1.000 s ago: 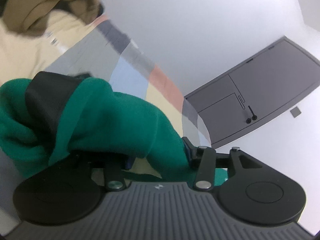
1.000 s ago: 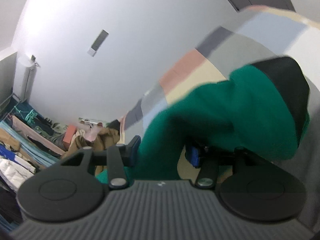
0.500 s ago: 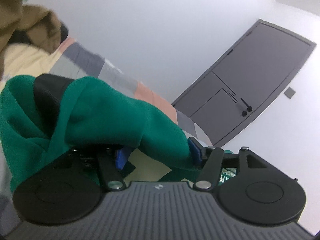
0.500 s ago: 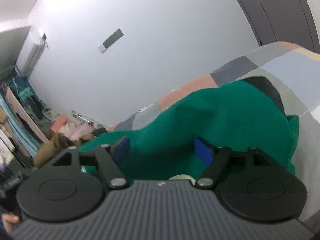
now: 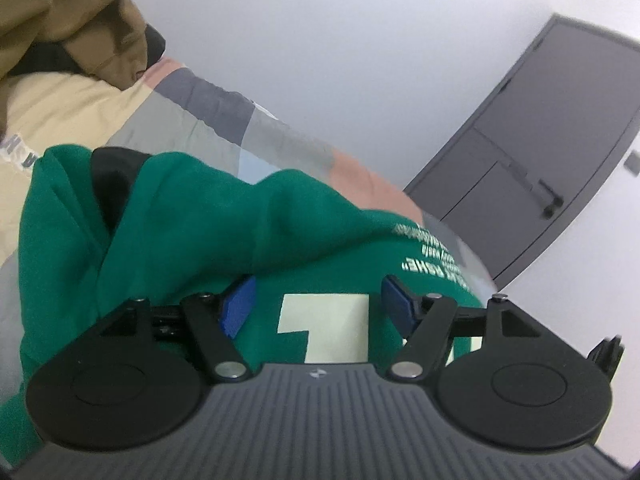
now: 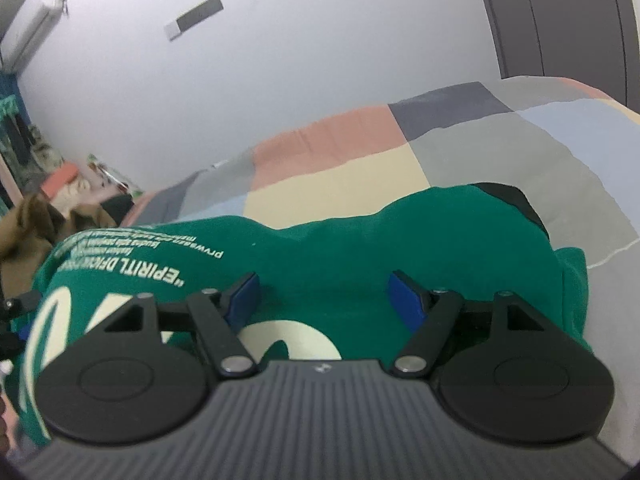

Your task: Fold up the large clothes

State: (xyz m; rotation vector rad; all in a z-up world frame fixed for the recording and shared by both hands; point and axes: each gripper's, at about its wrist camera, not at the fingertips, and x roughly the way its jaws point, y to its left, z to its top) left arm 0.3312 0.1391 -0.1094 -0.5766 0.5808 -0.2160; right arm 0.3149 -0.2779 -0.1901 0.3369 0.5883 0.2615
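Sweatshirt [image 5: 224, 216] fabric, green with cream print, lies on the patchwork bedspread [image 6: 360, 168] just beyond both sets of blue pads. Your left gripper [image 5: 316, 304] is opening, its jaws spread with nothing pinched; your right gripper [image 6: 324, 296] stands spread too, cloth beneath but not clamped. A second ago both pinched bunched green cloth; now it lies flatter, its lettering showing. No containers appear.
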